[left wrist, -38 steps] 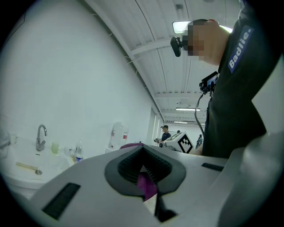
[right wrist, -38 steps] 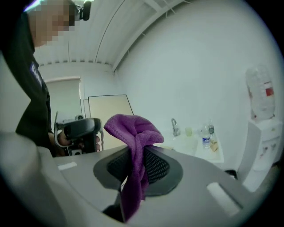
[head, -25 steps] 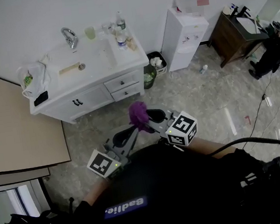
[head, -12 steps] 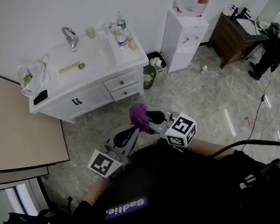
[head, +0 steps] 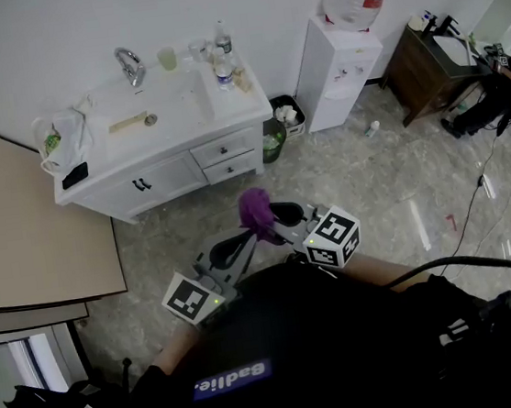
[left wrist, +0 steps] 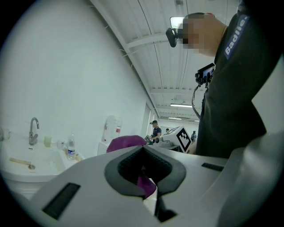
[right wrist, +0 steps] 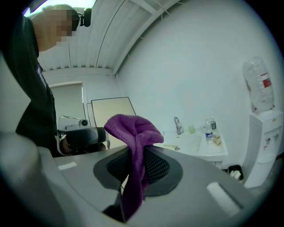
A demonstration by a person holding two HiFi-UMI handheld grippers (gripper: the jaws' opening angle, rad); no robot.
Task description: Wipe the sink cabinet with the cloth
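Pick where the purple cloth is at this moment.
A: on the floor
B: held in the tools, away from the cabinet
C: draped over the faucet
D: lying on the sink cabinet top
B: the purple cloth is clamped between the jaws of the right tool, a purple bit also sits in the left tool, and the sink cabinet stands off across the floor.

The white sink cabinet (head: 178, 175) carries bottles (head: 220, 67), a cup (head: 167, 59) and a plastic bag (head: 63, 139).

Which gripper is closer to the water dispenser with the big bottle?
Right. The right gripper is on the water dispenser's side, though far from it; the left gripper is farther back and to the left.
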